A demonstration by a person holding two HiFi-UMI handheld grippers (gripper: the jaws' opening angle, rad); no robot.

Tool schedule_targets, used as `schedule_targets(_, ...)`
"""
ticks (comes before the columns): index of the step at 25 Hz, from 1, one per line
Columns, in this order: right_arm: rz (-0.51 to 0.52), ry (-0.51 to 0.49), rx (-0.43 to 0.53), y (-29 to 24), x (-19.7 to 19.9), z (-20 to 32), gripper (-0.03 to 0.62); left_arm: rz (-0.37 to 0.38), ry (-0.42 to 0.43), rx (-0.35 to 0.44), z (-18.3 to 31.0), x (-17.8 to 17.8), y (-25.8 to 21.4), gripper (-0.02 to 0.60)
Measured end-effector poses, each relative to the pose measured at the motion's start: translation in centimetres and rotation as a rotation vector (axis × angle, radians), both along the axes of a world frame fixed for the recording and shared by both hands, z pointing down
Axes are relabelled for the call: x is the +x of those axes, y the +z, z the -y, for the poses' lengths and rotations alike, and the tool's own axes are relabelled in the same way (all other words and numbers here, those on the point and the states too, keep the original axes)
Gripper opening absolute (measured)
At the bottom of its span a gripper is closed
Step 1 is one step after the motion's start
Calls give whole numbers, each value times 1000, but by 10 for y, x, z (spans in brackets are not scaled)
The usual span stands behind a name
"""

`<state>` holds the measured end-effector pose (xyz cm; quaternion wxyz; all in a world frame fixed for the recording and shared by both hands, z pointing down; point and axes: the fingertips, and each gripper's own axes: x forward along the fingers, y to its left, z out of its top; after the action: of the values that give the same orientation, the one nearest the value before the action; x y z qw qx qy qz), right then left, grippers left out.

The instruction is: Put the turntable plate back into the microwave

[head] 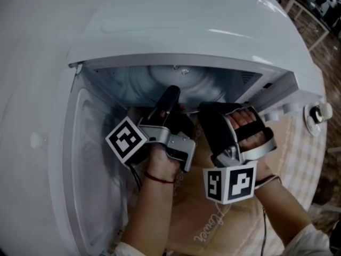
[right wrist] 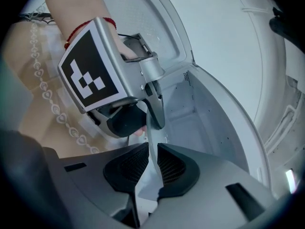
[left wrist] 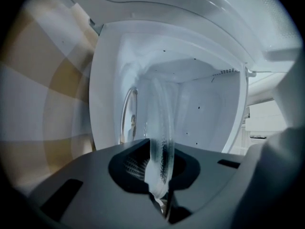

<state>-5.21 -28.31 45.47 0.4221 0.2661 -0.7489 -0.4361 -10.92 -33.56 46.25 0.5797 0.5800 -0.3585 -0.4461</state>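
The glass turntable plate (left wrist: 161, 142) is seen edge-on, its rim clamped between the pads of my left gripper (left wrist: 159, 163), which is shut on it. The same plate (right wrist: 151, 142) runs as a thin pale strip between the pads of my right gripper (right wrist: 152, 161), filling the gap; that gripper is shut on it too. In the head view the left gripper (head: 171, 92) and right gripper (head: 210, 106) sit side by side at the mouth of the white microwave (head: 186, 25), tips just inside the cavity (left wrist: 200, 109). The plate there is mostly hidden by the grippers.
The microwave door (head: 80, 159) hangs open at the left, close to my left arm. A control knob (head: 318, 112) sits on the microwave's right front. A beige cloth (head: 213, 223) covers the table below. Furniture (head: 303, 4) stands at the far upper right.
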Motion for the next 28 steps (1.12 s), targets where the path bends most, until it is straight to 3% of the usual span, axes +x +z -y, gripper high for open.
schedule_targets(17, -1, 57, -15, -2, -10, 28, 64, 10, -31, -50, 26, -7, 1, 29)
schedule_targets(23, -2, 73, -24, 0, -12, 34, 61, 43, -39, -126, 31, -10, 6, 29)
schedule_targets(28, 4, 92, -25, -2, -13, 38, 61, 20, -55, -152, 33, -12, 7, 28)
